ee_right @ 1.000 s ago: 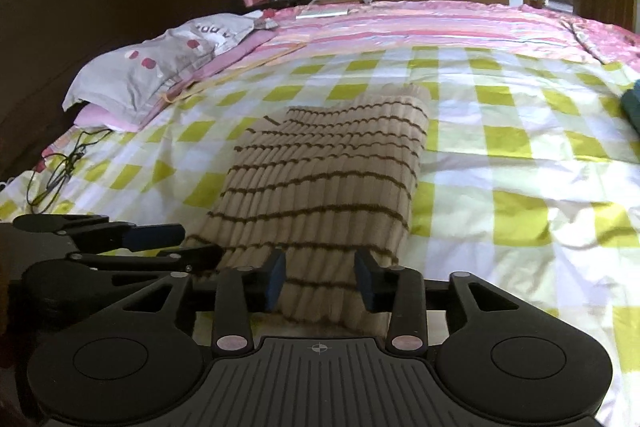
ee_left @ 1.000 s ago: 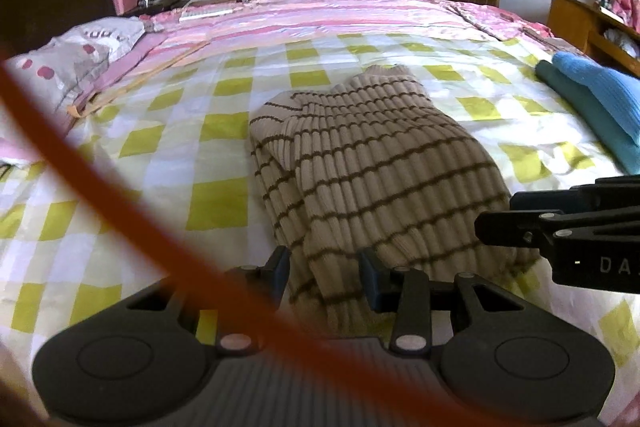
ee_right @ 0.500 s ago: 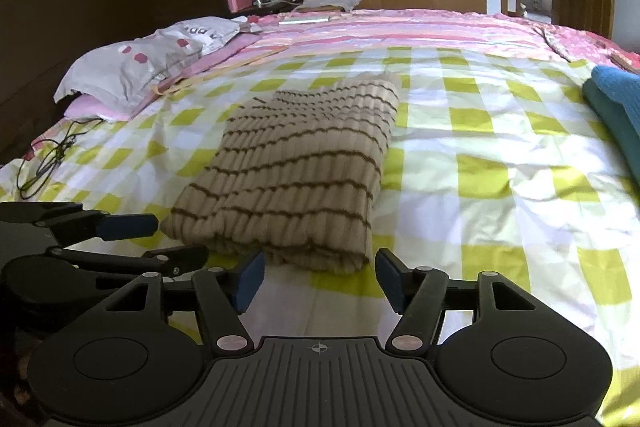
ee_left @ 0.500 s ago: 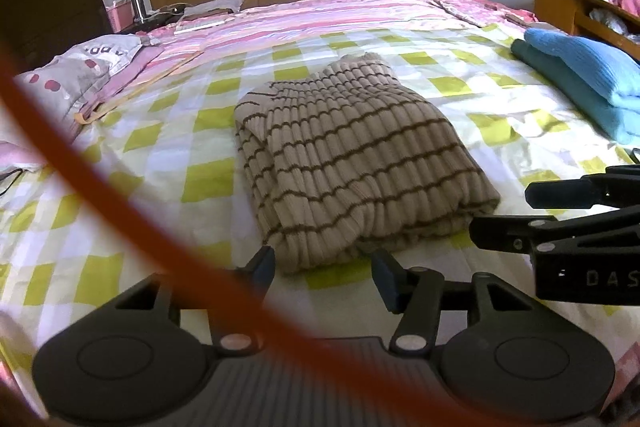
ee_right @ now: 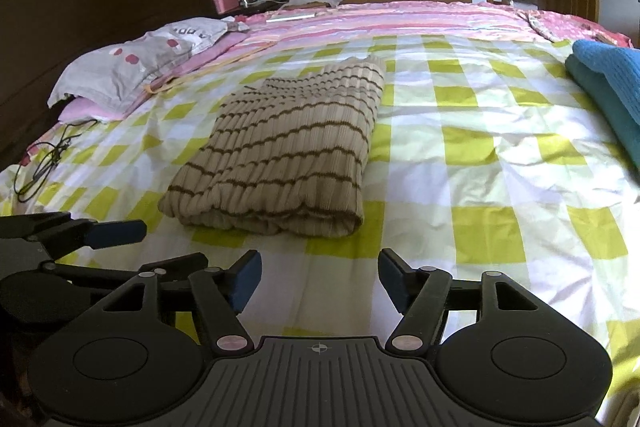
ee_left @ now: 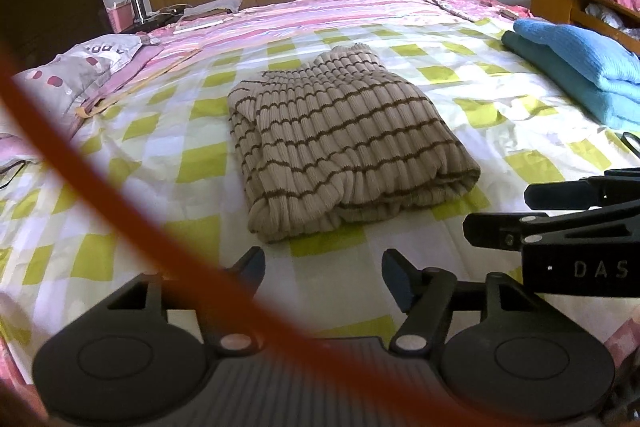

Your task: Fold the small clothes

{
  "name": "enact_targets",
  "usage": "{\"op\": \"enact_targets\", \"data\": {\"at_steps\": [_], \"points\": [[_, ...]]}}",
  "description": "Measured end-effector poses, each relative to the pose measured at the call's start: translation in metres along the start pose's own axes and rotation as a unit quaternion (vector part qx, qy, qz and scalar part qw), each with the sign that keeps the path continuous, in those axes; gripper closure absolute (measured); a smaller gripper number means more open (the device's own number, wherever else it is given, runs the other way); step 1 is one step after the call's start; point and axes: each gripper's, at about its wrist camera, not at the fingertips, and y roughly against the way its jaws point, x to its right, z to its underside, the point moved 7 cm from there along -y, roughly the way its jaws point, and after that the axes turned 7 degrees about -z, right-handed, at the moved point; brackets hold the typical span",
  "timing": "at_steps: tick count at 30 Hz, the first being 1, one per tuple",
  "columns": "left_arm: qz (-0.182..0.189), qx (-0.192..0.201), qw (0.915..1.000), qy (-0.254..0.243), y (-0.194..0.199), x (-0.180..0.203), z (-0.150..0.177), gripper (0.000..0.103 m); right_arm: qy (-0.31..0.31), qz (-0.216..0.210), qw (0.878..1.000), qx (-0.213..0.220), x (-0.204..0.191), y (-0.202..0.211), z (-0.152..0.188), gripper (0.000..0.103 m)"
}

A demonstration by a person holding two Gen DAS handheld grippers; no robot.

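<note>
A beige sweater with brown stripes (ee_left: 340, 143) lies folded in a neat rectangle on the yellow-checked bed sheet (ee_left: 192, 163). It also shows in the right wrist view (ee_right: 288, 155). My left gripper (ee_left: 323, 275) is open and empty, a short way back from the sweater's near edge. My right gripper (ee_right: 320, 277) is open and empty too, also back from the near edge. In the left wrist view the right gripper (ee_left: 560, 211) shows at the right. In the right wrist view the left gripper (ee_right: 120, 247) shows at the lower left.
Folded blue clothes (ee_left: 580, 67) are stacked at the bed's right side. A pillow (ee_right: 136, 67) and a dark headboard (ee_right: 80, 7) are at the left, with a black cable (ee_right: 44, 163) on the sheet. A blurred orange cord (ee_left: 100, 203) crosses the left wrist view.
Both grippers have let go of the sweater's near edge, opened wide and pulled back. The sweater stays folded on the bed.
</note>
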Motion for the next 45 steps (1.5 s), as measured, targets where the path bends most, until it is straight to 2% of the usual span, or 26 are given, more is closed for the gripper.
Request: {"op": "enact_targets", "data": {"at_steps": [20, 34, 45], "points": [[-0.007, -0.003, 0.9999, 0.007, 0.002, -0.001, 0.01, 0.02, -0.007, 0.026, 0.999, -0.019, 0.007, -0.002, 0.019, 0.036], [-0.026, -0.014, 0.9995, -0.01, 0.001, 0.003, 0.013, 0.02, -0.015, 0.032, 0.999, -0.03, 0.009, -0.003, 0.027, 0.036], [-0.017, -0.028, 0.9995, 0.003, 0.0, 0.002, 0.016, 0.021, -0.015, 0.033, 0.999, -0.031, 0.009, -0.003, 0.028, 0.036]]}}
